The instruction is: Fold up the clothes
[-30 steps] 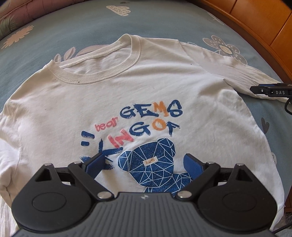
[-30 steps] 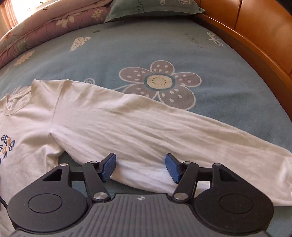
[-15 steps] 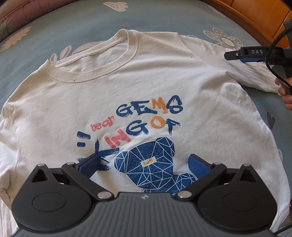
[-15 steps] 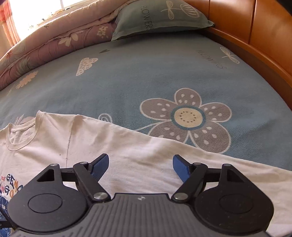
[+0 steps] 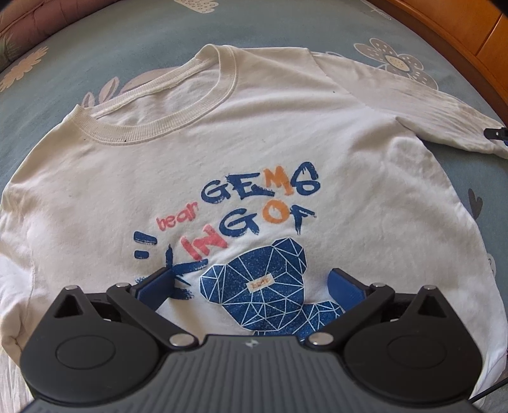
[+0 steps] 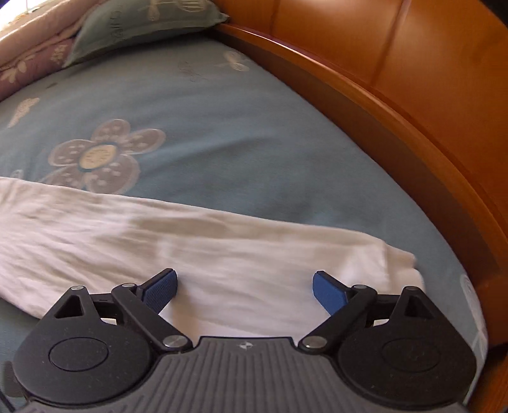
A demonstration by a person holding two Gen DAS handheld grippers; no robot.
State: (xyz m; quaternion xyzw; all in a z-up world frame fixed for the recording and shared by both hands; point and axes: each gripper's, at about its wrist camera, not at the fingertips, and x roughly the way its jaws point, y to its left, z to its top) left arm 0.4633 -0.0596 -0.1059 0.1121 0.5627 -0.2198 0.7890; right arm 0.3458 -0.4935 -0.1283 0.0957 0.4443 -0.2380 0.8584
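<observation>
A: Left wrist view?

B: White long-sleeved T-shirt (image 5: 222, 165) spread flat, front up, on the blue flowered bedsheet (image 5: 63, 63). Ribbed collar (image 5: 177, 92) toward the far side, blue bear print (image 5: 263, 286) nearest the camera under the lettering. Left tool (image 5: 250, 282) poised over the bear print, blue pads (image 5: 157, 284) wide apart, nothing between them. Contact with the fabric impossible to tell. One sleeve (image 5: 422, 111) stretched out to the right, with a small black tip of the right tool (image 5: 497, 132) just beside the cuff at the frame edge.

A: And the right wrist view?

B: Slightly blurred. Same sleeve (image 6: 190, 247) lying across the bedsheet (image 6: 222, 127), cuff (image 6: 400, 267) at the right, near the curved wooden bed frame (image 6: 412, 133). Right tool (image 6: 244, 289) spread wide above the sleeve close to the cuff, gripping nothing. Green pillow (image 6: 143, 22) and pink quilt (image 6: 28, 54) at the far end of the bed.
</observation>
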